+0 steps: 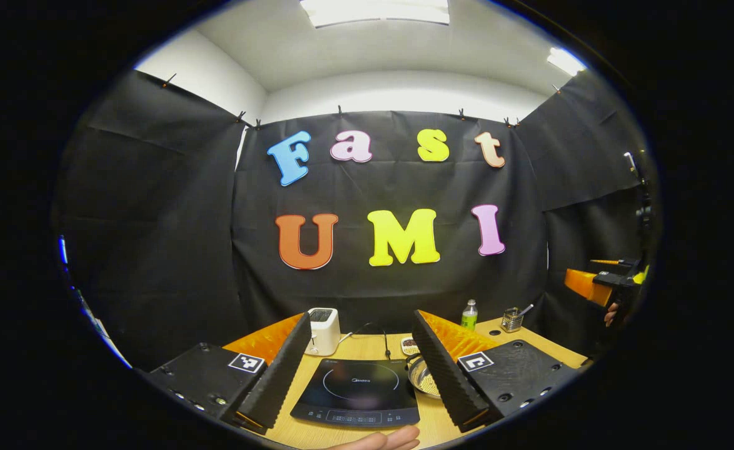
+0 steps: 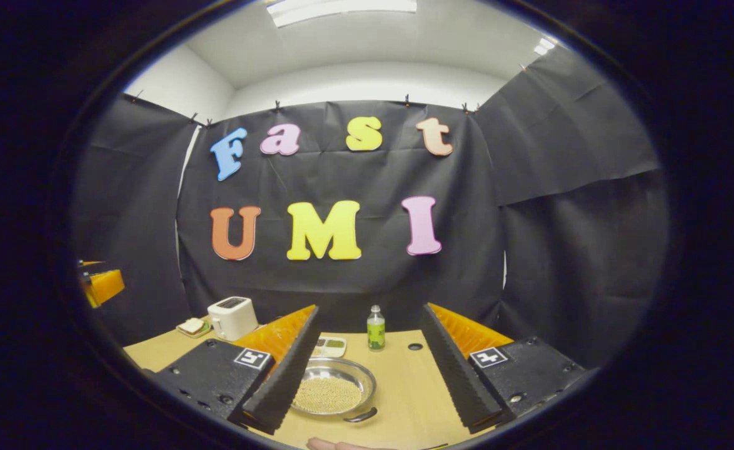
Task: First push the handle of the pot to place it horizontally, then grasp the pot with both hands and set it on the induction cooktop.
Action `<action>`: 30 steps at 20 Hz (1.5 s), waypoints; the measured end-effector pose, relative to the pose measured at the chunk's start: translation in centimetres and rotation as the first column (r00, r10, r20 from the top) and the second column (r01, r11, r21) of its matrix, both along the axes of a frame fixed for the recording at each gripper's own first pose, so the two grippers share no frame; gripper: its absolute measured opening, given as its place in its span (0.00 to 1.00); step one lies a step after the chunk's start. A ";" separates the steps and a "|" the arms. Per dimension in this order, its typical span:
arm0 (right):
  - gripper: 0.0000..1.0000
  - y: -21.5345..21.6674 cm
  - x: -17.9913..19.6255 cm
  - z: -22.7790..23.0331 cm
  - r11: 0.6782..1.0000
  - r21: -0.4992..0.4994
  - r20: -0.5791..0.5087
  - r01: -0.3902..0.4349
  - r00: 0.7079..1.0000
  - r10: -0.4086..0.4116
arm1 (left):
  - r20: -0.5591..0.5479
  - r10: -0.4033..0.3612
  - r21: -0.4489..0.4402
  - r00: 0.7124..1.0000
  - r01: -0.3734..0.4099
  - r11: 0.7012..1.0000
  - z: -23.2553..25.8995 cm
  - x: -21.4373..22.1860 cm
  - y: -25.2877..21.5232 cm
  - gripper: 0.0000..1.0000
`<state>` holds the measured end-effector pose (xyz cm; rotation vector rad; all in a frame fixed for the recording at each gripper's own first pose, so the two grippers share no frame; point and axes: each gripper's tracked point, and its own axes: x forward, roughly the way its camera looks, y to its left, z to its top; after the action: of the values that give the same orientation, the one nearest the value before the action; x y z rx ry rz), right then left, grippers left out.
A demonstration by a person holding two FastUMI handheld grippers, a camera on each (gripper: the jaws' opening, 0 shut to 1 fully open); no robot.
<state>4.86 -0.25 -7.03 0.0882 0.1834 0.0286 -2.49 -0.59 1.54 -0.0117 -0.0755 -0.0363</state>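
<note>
A steel pot [image 2: 332, 390] holding pale grains sits on the wooden table [image 2: 404, 387], its short dark handle [image 2: 362, 415] at the near rim. My right gripper [image 2: 370, 309] is open above it, the pot lying beside its left finger. In the left gripper view the black induction cooktop [image 1: 356, 390] lies between the fingers of my open left gripper [image 1: 362, 315], and the pot [image 1: 423, 378] stands just right of it, partly hidden by the right finger. The right gripper [image 1: 598, 284] hangs at the far right edge, held in a hand.
A white toaster [image 1: 323, 331], a green bottle [image 1: 469, 314], a glass with a utensil [image 1: 512, 320] and a small dish [image 1: 409, 344] stand along the table's back. A plate with bread [image 2: 192, 326] lies by the toaster [image 2: 232, 317]. A hand [image 1: 382, 440] rests at the near edge.
</note>
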 end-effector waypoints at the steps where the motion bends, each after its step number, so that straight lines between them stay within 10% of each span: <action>1: 0.96 1.0 0.4 -0.6 0.999 0.011 -0.004 -0.033 0.999 0.033 | 0.002 -0.004 -0.001 1.000 0.004 1.000 -0.1 -0.2 -0.1 0.96; 6: 0.63 3.9 1.9 -8.0 0.992 0.021 -0.156 -0.122 0.980 0.124 | 0.007 -0.012 0.014 1.000 0.012 1.000 -0.6 -0.7 -0.4 0.96; 9: 0.00 5.3 2.3 -13.2 0.988 0.028 -0.265 -0.153 0.952 0.155 | 0.016 -0.021 0.009 1.000 0.021 1.000 -0.6 -1.1 -0.4 0.96; 23: 0.04 9.6 -1.4 -28.6 0.961 0.106 -0.598 -0.257 0.756 0.268 | -0.007 0.008 -0.004 1.000 -0.008 1.000 -2.4 -0.9 1.9 0.96; 30: 0.04 7.5 -1.5 -32.2 0.965 0.120 -0.665 -0.235 0.702 0.254 | -0.020 0.028 -0.023 0.999 -0.029 0.999 -4.2 0.5 2.5 0.96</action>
<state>3.39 7.27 -39.27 0.0967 0.9386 0.2710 -2.02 1.87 -2.65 -0.0340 -0.0565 -0.0067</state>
